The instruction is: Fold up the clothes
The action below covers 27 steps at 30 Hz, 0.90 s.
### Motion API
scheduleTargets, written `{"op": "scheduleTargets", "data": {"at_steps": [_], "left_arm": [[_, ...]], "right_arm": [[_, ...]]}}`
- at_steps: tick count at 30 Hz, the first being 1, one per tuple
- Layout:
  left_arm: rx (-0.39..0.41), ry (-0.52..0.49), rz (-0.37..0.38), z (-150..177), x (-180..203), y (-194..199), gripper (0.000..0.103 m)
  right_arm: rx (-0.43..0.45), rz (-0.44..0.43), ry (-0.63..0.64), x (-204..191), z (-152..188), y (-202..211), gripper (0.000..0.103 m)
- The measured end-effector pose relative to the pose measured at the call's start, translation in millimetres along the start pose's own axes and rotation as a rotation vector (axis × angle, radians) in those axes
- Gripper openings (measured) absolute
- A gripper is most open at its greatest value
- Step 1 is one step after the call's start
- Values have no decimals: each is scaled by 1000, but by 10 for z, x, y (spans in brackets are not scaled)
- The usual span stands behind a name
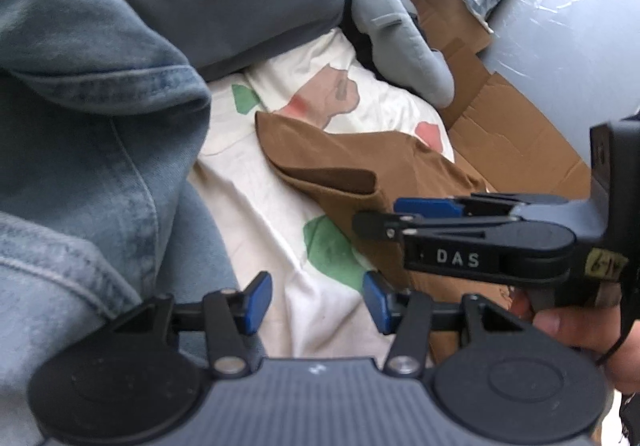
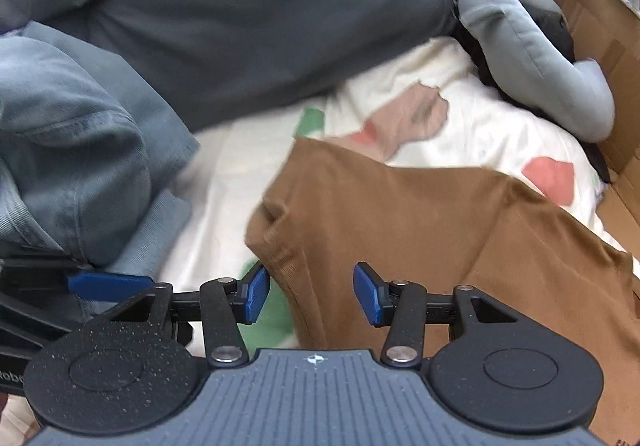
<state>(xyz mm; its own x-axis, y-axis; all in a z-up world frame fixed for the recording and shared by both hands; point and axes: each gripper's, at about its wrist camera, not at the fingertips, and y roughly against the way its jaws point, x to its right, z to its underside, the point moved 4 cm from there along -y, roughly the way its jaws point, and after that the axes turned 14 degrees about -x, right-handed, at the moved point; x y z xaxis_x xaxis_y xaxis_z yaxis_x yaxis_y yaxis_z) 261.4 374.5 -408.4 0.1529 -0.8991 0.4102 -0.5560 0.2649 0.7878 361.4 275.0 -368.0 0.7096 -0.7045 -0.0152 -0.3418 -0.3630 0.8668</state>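
A brown garment [image 2: 420,230] lies crumpled on a white sheet with coloured patches [image 2: 480,134]. My right gripper [image 2: 312,294] is open, and the garment's ribbed left edge lies between and below its blue pads. In the left wrist view the same brown garment [image 1: 360,162] lies ahead and to the right. My left gripper [image 1: 316,302] hangs open over the sheet [image 1: 256,206], nothing between its fingers. The right gripper [image 1: 380,218] shows side-on just to its right, over the brown cloth. A light blue denim garment [image 1: 88,134] is bunched on the left.
A dark grey cloth mass [image 2: 240,26] fills the back. A grey plush toy [image 2: 532,58] lies against flattened cardboard [image 1: 512,134] at the right. A plastic-wrapped grey bulk [image 1: 568,26] stands behind that. A hand [image 1: 568,330] holds the right gripper. Denim [image 2: 80,150] crowds the left.
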Motion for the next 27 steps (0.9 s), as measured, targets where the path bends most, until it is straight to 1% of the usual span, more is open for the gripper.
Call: {"op": "scheduleTargets", "data": {"at_steps": [1, 3, 4, 5, 6, 8, 11, 16, 17, 19, 20, 22, 25, 27], "left_arm": [[4, 2, 1, -3, -9, 12, 52], [14, 7, 2, -13, -24, 41, 50], [19, 7, 2, -17, -28, 56, 50], [25, 4, 2, -20, -28, 70, 50], [29, 1, 0, -21, -30, 88, 49], [38, 0, 2, -24, -41, 122, 49], [48, 4, -5, -40, -60, 166, 46], [51, 1, 4, -70, -69, 180, 45], [52, 2, 7, -78, -73, 181, 45], [54, 4, 13, -96, -81, 185, 45], [56, 4, 16, -106, -84, 188, 45], [71, -6, 14, -139, -75, 205, 45], [100, -25, 7, -188, -40, 217, 45], [110, -33, 10, -231, -12, 203, 45]], "right_arm": [[1, -13, 3, -13, -4, -3, 52], [-10, -41, -9, -34, 1, -33, 40], [-16, -55, -15, -45, 4, -49, 26], [-22, -69, -21, -55, 6, -64, 21], [-27, -82, -27, -66, 9, -79, 21], [-39, -110, -40, -87, 15, -110, 10], [-56, -151, -58, -119, 23, -155, 10], [-85, -221, -89, -173, 36, -228, 10], [-90, -234, -95, -183, 38, -243, 13], [-115, -265, -140, -142, 34, -272, 16], [-116, -278, -154, -115, 34, -257, 26], [-112, -308, -175, -56, 42, -205, 43], [-111, -333, -190, 46, 94, -105, 44], [-107, -327, -187, 113, 128, -21, 44]]}}
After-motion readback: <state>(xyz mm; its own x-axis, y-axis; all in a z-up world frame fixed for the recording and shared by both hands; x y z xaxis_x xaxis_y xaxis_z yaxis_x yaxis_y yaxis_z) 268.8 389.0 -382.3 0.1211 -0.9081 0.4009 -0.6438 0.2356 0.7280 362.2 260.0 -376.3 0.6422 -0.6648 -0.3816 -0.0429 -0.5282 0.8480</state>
